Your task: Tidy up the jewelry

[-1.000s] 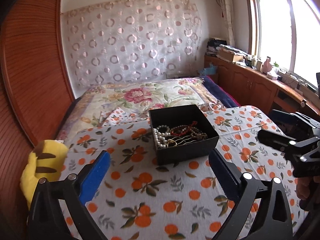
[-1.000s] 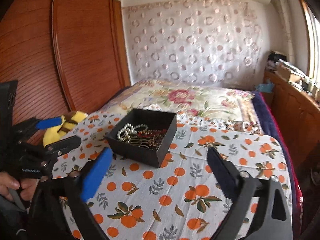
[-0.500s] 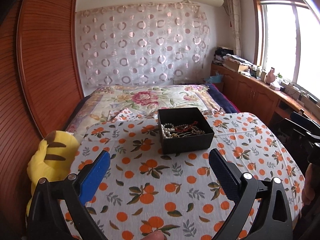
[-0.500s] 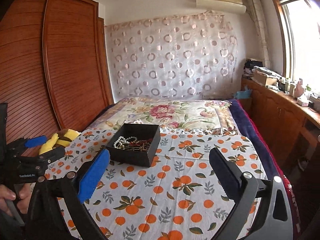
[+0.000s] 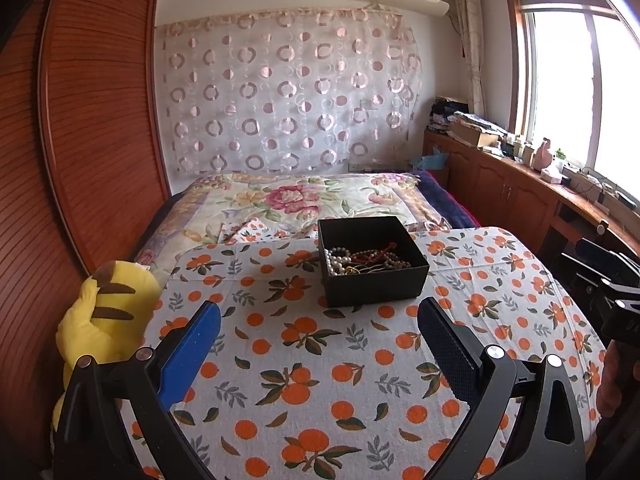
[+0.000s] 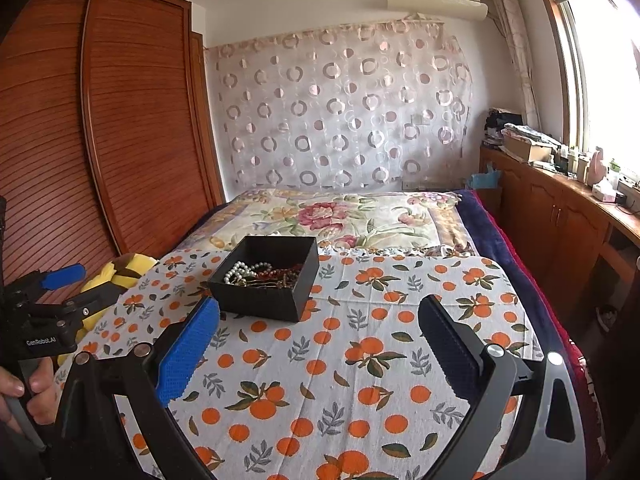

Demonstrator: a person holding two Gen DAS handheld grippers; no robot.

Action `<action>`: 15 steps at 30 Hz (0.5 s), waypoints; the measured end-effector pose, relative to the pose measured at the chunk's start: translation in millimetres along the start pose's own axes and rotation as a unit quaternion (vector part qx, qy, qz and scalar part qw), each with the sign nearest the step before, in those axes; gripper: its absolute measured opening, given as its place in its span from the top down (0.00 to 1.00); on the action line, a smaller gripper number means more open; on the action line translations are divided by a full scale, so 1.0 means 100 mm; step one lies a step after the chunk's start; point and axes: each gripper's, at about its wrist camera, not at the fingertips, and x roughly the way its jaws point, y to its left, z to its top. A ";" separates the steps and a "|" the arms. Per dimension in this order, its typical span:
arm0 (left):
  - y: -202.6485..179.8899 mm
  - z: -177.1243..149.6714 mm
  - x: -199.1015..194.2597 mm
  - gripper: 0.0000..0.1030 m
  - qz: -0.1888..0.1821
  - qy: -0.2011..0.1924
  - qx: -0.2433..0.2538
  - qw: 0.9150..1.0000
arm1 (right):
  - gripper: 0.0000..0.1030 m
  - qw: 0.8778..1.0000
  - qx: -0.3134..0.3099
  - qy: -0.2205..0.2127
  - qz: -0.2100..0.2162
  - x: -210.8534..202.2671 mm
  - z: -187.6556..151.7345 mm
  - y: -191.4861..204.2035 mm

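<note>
Holding both grippers, left gripper and right gripper, back with jaws wide apart, gripping nothing. Looking at beads piled in the black box on the orange-print cloth. Probably finishing up, or needing a reach into the box.

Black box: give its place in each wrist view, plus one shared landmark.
Left wrist: black box sits right of centre, past the open fingers.
Right wrist: black box sits left of centre, above the blue pad.
Shared landmark: yellow plush at the cloth's left edge.
</note>
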 end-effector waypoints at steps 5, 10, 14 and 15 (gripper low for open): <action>0.00 0.01 -0.01 0.08 0.000 -0.001 0.000 1.000 | 0.03 1.000 0.001 0.000 0.001 0.00 0.00 0.00; -0.01 0.00 -0.01 0.08 0.001 -0.002 -0.001 1.000 | 0.03 1.000 0.000 -0.001 -0.004 0.01 -0.03 0.01; -0.01 0.03 -0.04 0.08 0.002 -0.005 -0.002 1.000 | 0.03 1.000 0.000 -0.002 -0.005 0.01 -0.05 -0.01; 0.00 0.03 -0.06 0.08 0.001 -0.006 -0.003 1.000 | 0.03 1.000 0.000 -0.001 -0.005 0.01 -0.06 -0.01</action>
